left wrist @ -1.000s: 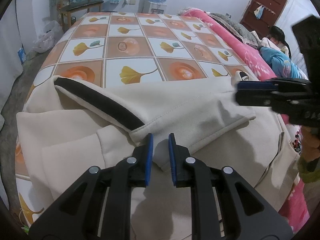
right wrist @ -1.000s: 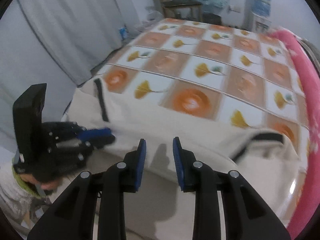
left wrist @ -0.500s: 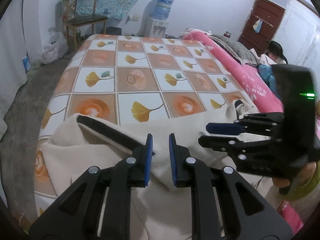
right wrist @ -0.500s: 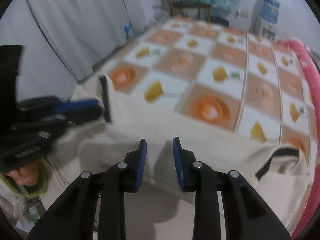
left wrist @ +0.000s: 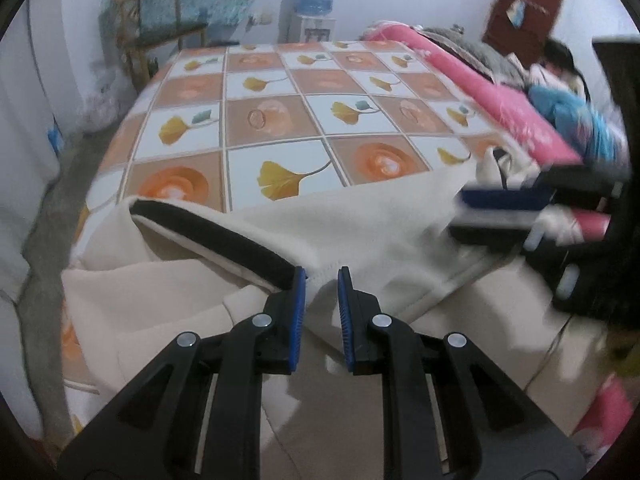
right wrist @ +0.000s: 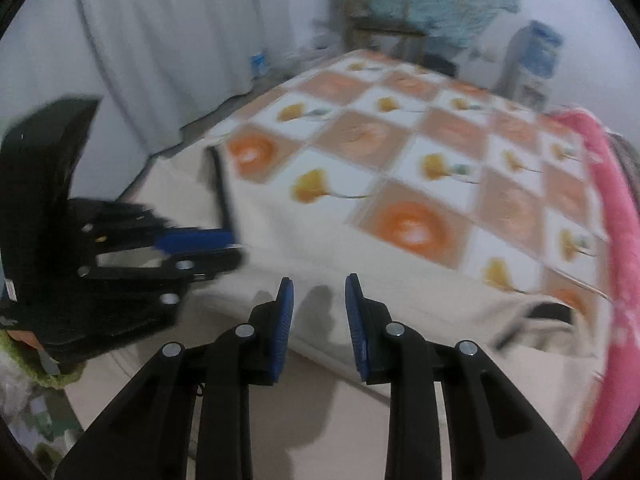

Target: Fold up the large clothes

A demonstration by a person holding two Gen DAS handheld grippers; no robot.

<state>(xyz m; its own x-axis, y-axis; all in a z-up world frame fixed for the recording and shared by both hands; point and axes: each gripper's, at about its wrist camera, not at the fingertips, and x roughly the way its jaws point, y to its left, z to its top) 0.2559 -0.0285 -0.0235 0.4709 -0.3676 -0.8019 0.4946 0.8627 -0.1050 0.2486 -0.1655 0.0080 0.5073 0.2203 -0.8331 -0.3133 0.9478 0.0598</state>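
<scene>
A large cream garment (left wrist: 360, 220) with black trim (left wrist: 224, 236) lies over the near edge of the bed. My left gripper (left wrist: 322, 280) is shut on a fold of the garment's edge, with cloth between the blue pads. My right gripper (right wrist: 319, 286) hovers just over the garment (right wrist: 320, 236); its jaws stand slightly apart and the blur hides whether cloth is between them. The right gripper also shows in the left wrist view (left wrist: 500, 200) at the garment's right edge. The left gripper shows in the right wrist view (right wrist: 196, 240) at the left.
The bed carries a sheet (left wrist: 280, 120) with orange and white checks. A pink quilt (left wrist: 500, 108) runs along its right side. A wooden chair (left wrist: 160, 36) and a water dispenser (left wrist: 316, 4) stand by the far wall. A white curtain (right wrist: 180, 40) hangs at the left.
Both grippers have moved with the garment's edge, pulling the fold along the bed's near end. The right gripper has shifted further right, away from the left one.
</scene>
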